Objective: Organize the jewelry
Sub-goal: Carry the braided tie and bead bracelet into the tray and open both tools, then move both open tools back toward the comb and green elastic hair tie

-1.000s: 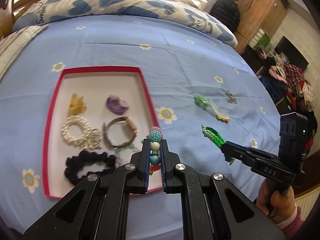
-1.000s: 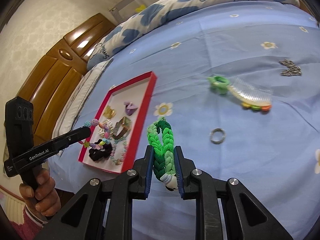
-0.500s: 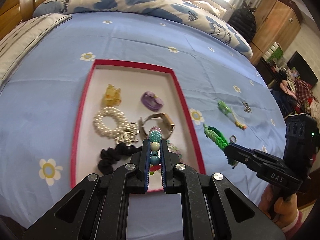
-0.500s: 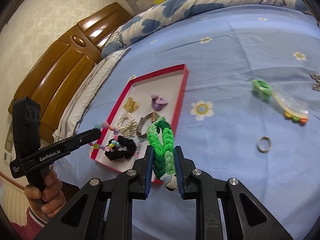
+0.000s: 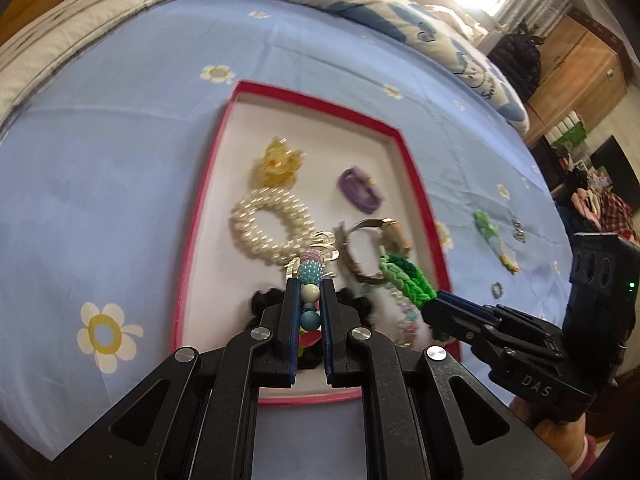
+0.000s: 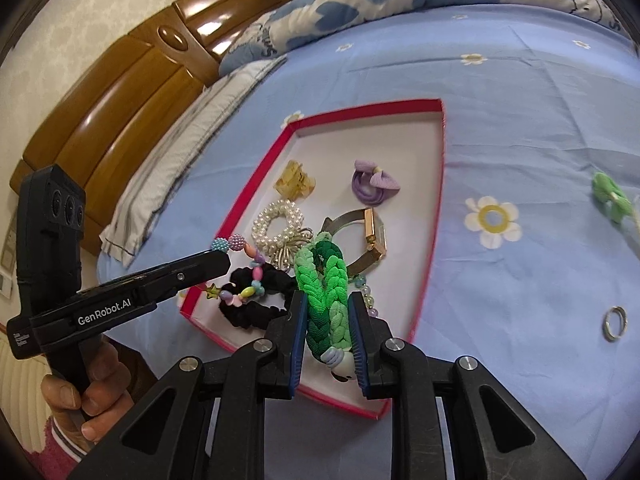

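Observation:
A red-rimmed white tray (image 5: 416,178) (image 6: 442,160) lies on the blue bed sheet. In it are a yellow clip (image 5: 278,162), a purple bow tie (image 5: 360,190), a pearl scrunchie (image 5: 268,224), a watch (image 5: 376,248) and a black scrunchie (image 6: 256,300). My left gripper (image 5: 308,284) is shut on a colourful bead bracelet (image 5: 310,274) (image 6: 240,272), held above the tray's near part. My right gripper (image 6: 326,300) is shut on a green braided bracelet (image 6: 324,288) (image 5: 408,280), also above the tray's near end.
On the sheet right of the tray lie a green flower comb (image 6: 610,196) (image 5: 494,236), a metal ring (image 6: 615,322) and a small silver chain (image 5: 519,236). A wooden headboard (image 6: 120,92) and pillows stand at the bed's far end. A wardrobe (image 5: 576,64) is beyond the bed.
Both grippers have moved from over the sheet right of the tray to above the tray, each still holding its bracelet. The tray now fills the middle of both views.

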Action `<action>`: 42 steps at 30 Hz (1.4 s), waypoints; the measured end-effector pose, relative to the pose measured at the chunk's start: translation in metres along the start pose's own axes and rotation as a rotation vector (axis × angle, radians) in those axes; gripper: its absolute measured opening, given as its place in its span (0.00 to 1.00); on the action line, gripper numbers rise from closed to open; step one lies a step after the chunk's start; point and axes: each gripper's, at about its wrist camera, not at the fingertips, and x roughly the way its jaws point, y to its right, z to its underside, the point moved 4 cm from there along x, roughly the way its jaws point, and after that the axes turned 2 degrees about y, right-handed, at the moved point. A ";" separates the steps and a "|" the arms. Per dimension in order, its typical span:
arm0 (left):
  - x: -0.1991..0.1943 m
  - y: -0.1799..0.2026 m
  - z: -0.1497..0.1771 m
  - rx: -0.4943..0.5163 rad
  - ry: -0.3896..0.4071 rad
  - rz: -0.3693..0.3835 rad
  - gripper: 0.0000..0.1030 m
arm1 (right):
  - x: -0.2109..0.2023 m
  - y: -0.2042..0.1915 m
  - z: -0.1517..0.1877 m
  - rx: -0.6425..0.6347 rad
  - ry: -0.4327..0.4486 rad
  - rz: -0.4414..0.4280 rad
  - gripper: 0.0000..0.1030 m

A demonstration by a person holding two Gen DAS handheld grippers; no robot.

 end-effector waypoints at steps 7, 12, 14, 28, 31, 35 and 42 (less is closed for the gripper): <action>0.013 -0.012 0.005 -0.006 -0.021 -0.051 0.08 | 0.019 0.001 0.000 -0.015 -0.040 0.018 0.23; 0.014 -0.015 0.005 -0.003 -0.024 -0.072 0.08 | 0.026 -0.001 0.001 -0.027 -0.061 0.022 0.24; 0.015 -0.016 0.005 -0.006 -0.026 -0.076 0.08 | 0.028 -0.002 0.001 -0.030 -0.064 0.023 0.24; 0.008 -0.012 0.005 0.006 -0.029 -0.100 0.30 | 0.020 -0.001 0.001 -0.021 -0.052 0.004 0.35; 0.001 -0.007 0.004 0.017 -0.014 -0.106 0.41 | 0.008 0.002 0.001 -0.007 -0.031 0.000 0.39; -0.008 -0.001 0.003 0.031 0.001 -0.111 0.49 | -0.011 0.008 0.002 0.009 0.003 -0.005 0.44; -0.016 0.015 0.001 0.050 0.009 -0.095 0.53 | -0.040 0.026 0.005 0.061 0.053 0.006 0.44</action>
